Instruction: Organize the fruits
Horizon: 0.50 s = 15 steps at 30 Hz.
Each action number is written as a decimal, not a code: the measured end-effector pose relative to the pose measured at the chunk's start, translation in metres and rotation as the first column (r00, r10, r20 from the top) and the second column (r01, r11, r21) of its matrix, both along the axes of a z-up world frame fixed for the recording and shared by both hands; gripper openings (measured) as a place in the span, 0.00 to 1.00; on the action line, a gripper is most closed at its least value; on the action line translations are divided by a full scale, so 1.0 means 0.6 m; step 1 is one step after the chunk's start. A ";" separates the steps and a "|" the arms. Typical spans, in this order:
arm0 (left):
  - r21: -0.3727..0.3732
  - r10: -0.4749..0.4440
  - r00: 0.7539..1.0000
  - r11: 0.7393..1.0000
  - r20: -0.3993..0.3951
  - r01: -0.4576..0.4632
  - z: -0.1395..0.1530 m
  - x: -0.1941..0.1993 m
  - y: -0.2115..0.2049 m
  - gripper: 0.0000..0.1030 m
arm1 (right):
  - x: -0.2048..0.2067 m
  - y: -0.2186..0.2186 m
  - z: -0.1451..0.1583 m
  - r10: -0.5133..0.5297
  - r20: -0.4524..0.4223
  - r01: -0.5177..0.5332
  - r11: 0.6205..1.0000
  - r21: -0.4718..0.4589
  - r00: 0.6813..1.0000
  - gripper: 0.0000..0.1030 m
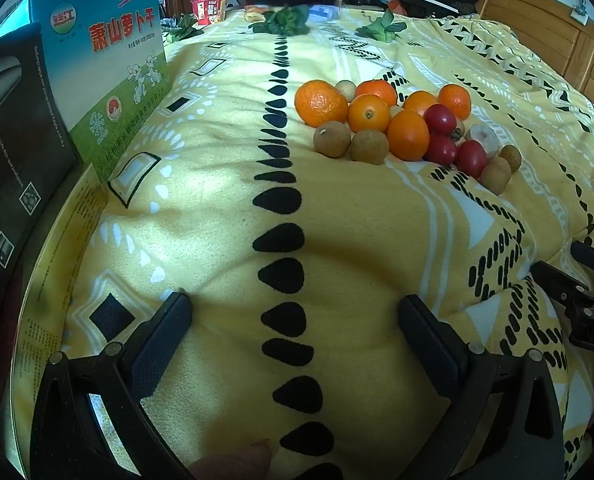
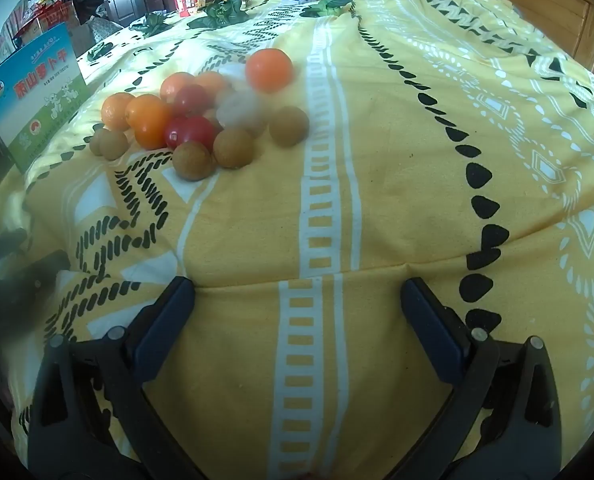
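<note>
Left gripper [image 1: 295, 300]: my black two-finger tool, jaws spread wide, nothing between them, tilted down over bare cloth.
Right gripper [image 2: 297, 286]: my second black tool, jaws equally spread, empty, over a fold in the cloth.
Surface: yellow patterned cloth with black and white motifs [image 1: 217, 128], lying under both tools.
Fruit pile [image 1: 401, 124]: one mixed heap ahead of both tools, up and to the right in the left wrist view and up and to the left in the right wrist view, apart from the fingertips.
Contents: round orange citrus fruits [image 1: 321, 103]; small brown round fruits [image 1: 331, 139]; small red tomatoes [image 1: 441, 119]. Many touch each other.
Outlier: one orange citrus [image 2: 269, 69] at the far edge of the heap, blurred.
Left side: blue and green printed carton [image 1: 109, 72], upright.
Far edge: green leafy sprigs [image 1: 285, 20].
</note>
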State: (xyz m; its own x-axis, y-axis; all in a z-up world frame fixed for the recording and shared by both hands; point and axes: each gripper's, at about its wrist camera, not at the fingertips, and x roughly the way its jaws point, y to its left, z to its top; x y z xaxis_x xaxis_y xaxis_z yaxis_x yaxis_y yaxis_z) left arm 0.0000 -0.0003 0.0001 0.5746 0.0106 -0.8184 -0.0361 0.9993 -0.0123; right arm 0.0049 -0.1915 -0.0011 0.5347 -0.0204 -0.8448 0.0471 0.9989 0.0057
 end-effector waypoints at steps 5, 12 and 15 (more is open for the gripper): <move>0.001 0.001 1.000 1.000 -0.009 -0.001 0.000 0.001 -0.001 1.00 | 0.000 0.001 0.000 0.000 0.001 0.000 1.000 -0.001 1.000 1.00; 0.019 0.002 1.000 1.000 -0.025 -0.002 0.003 0.002 -0.004 1.00 | 0.000 0.001 0.000 0.000 0.000 0.000 1.000 0.001 1.000 1.00; 0.026 0.003 1.000 1.000 -0.016 -0.003 0.003 -0.002 -0.004 1.00 | 0.000 0.001 0.000 0.000 0.000 0.000 1.000 -0.001 1.000 1.00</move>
State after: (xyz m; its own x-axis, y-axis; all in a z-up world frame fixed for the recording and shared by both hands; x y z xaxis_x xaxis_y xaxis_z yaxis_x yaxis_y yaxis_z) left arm -0.0015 -0.0030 0.0019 0.5611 0.0335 -0.8271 -0.0393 0.9991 0.0138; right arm 0.0047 -0.1909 -0.0012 0.5351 -0.0216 -0.8445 0.0470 0.9989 0.0043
